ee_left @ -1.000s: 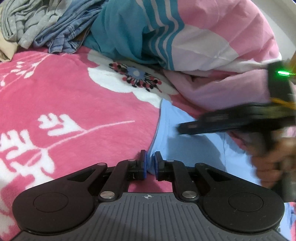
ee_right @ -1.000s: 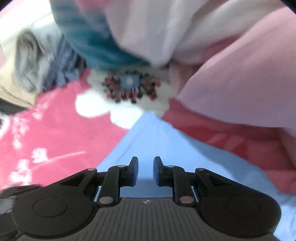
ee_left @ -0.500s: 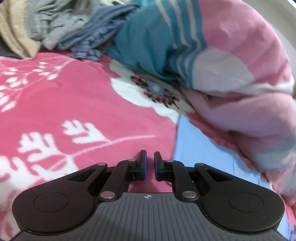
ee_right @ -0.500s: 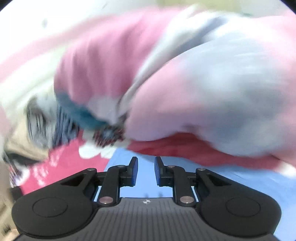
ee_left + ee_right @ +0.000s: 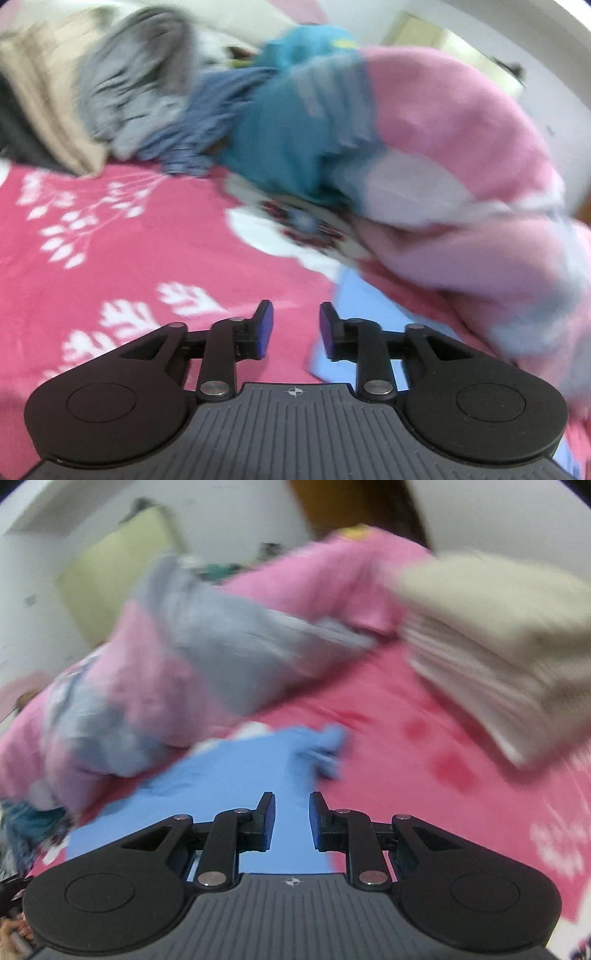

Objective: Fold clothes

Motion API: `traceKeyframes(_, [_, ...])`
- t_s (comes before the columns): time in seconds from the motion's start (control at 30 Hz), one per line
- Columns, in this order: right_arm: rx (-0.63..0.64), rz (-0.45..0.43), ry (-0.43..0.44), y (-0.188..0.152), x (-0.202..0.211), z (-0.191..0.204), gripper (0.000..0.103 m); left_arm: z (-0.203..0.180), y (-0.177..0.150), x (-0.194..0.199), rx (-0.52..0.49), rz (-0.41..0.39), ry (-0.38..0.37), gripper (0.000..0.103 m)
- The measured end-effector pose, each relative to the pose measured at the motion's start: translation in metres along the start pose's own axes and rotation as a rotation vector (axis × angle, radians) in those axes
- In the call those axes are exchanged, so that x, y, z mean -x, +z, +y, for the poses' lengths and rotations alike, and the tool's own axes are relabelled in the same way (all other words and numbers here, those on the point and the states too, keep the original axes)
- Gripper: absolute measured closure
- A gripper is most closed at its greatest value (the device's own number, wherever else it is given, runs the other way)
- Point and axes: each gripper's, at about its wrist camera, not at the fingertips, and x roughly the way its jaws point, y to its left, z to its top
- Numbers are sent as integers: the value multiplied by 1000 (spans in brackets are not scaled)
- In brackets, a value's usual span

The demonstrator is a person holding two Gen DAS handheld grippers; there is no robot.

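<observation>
Bed covering: pink fleece blanket with white leaf and flower print (image 5: 110, 258), spread flat, carrying all items. Light blue flat-lying cloth garment (image 5: 229, 775): on the blanket below the right gripper, one bunched corner (image 5: 328, 749) pointing toward the bare pink area; in the left wrist view its edge (image 5: 354, 295) shows just right of the left gripper, partly tucked under the quilt. Bulky quilt in pink, white and teal stripes (image 5: 443, 147): heaped along the far side of the blanket, overlapping the garment's far edge. Pile of unfolded clothes at the blanket's far left corner: beige ribbed knit piece (image 5: 44, 92), grey crumpled garment (image 5: 129, 85), blue denim-like garment (image 5: 207, 122), touching one another; blurred. Cream ribbed folded fabric (image 5: 498, 646): at the blanket's far right, seen from the right wrist. Left gripper (image 5: 293, 325): black two-finger tool with blue pads, jaws just widened, parted, nothing between them, above bare blanket. Right gripper (image 5: 291, 819): jaws parted with a narrower gap, empty, over the blue garment without touching it.
</observation>
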Motion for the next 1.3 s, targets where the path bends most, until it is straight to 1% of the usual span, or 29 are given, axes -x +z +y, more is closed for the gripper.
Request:
traceKeyframes(0.07, [-54,22,6,-4,-10,-25,82,-36,-2,9,-88,33,-30,66])
traceKeyframes(0.13, [-102,43,38,-7,-26,-43,81,-72,-8,16,-164,57,-66,59])
traceKeyframes(0.17, [-120,54,56,-8,-32,-51,80,-92,-12,20,-200,69,-90,56])
traceKeyframes(0.2, [-137,66,80,-8,-43,-57,78,-114,-18,23,-239,84,-126,50])
traceKeyframes(0.23, [-150,73,98,-6,-53,-59,77,-135,-25,25,-276,100,-162,47])
traceKeyframes(0.37, [-199,83,163,10,-91,-66,75,-208,-71,24,-404,181,-279,45])
traceKeyframes(0.43, [-205,75,183,25,-113,-68,74,-242,-104,18,-492,222,-333,45])
traceKeyframes(0.47, [-203,70,190,33,-124,-69,74,-262,-114,14,-538,237,-357,45])
traceKeyframes(0.57, [-199,81,189,59,-159,-68,74,-315,-156,-3,-676,283,-433,45])
traceKeyframes(0.67, [-213,117,190,76,-188,-68,74,-353,-202,-21,-759,325,-512,46])
traceKeyframes(0.7, [-210,128,185,80,-196,-67,74,-363,-215,-26,-779,321,-539,46])
traceKeyframes(0.77, [-196,149,173,85,-211,-66,74,-376,-235,-35,-806,302,-566,46])
traceKeyframes(0.87, [-169,172,159,86,-234,-68,75,-384,-262,-47,-816,304,-577,48])
traceKeyframes(0.9, [-162,180,161,84,-241,-68,83,-385,-268,-50,-815,306,-578,48])
traceKeyframes(0.93, [-154,179,170,83,-244,-68,102,-385,-269,-51,-807,303,-580,48])
traceKeyframes(0.97, [-145,177,181,82,-246,-68,101,-384,-270,-52,-799,301,-582,48])
traceKeyframes(1.0, [-140,153,188,82,-244,-69,102,-383,-271,-52,-791,299,-584,48])
traceKeyframes(1.1, [-146,43,189,91,-226,-71,102,-380,-272,-54,-767,294,-591,48])
traceKeyframes(1.2, [-147,-53,147,103,-214,-71,102,-379,-272,-51,-767,286,-589,48])
traceKeyframes(1.23, [-154,-71,136,107,-213,-72,102,-379,-273,-51,-771,283,-587,48])
traceKeyframes(1.3, [-183,-81,117,113,-219,-76,102,-380,-274,-51,-774,282,-585,48])
